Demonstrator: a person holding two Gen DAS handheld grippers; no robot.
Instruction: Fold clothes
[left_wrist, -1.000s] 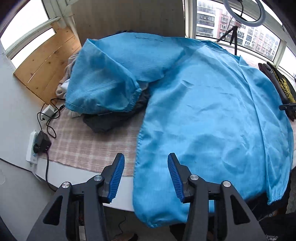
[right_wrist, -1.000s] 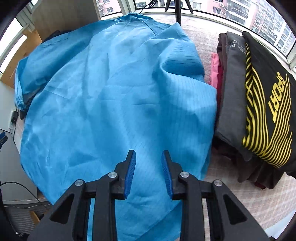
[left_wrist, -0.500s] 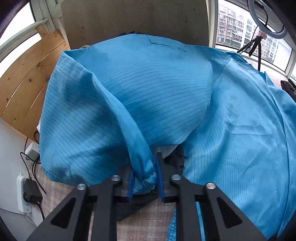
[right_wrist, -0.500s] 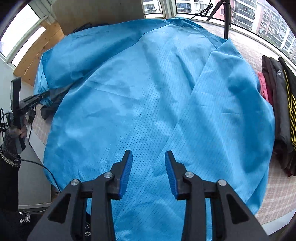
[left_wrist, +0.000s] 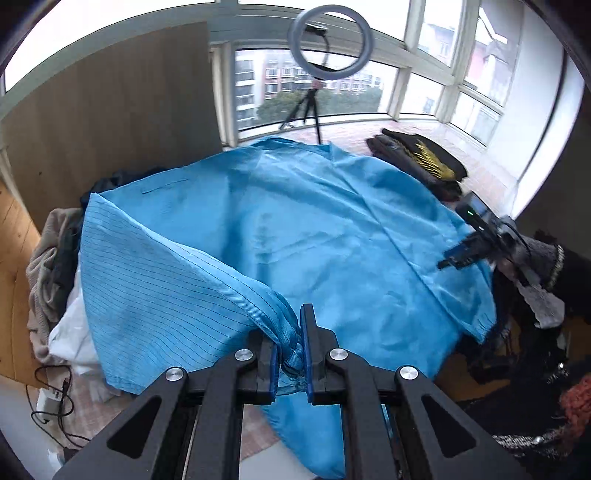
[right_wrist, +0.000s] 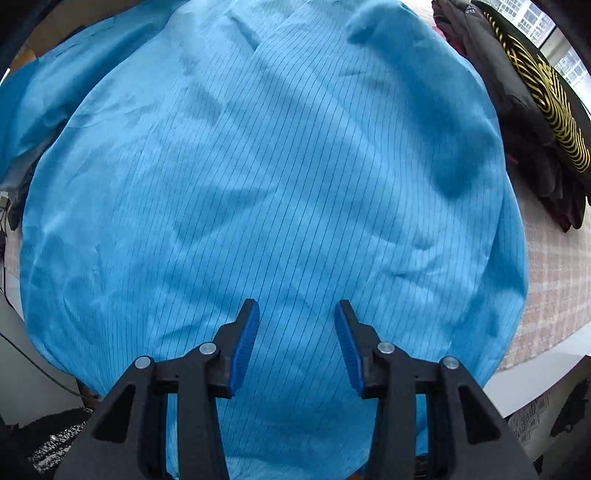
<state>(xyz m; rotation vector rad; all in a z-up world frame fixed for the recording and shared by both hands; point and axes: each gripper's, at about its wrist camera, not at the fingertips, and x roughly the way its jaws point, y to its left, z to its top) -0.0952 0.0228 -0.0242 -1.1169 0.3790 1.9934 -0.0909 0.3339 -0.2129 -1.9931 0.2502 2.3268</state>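
My left gripper (left_wrist: 291, 354) is pinched tight on the bunched cuff (left_wrist: 291, 356) of the blue jacket (left_wrist: 314, 236), lifting that sleeve (left_wrist: 166, 291) clear of the body, I judge so I can carry it across and lay it inward as the first fold. My right gripper (right_wrist: 295, 332) hovers with its pads apart and nothing between them, low over the jacket's broad pinstriped panel (right_wrist: 277, 177) (ready, I think, to pin the cloth while the sleeve swings). The jacket lies spread over the checked table cover (right_wrist: 554, 266), its hem hanging past the near edge. Just beside it on the right sits a stack of folded dark clothes (right_wrist: 524, 110); the top one bears a yellow swirl print, but I can read no lettering. A ring light (left_wrist: 330, 40) stands by the window.
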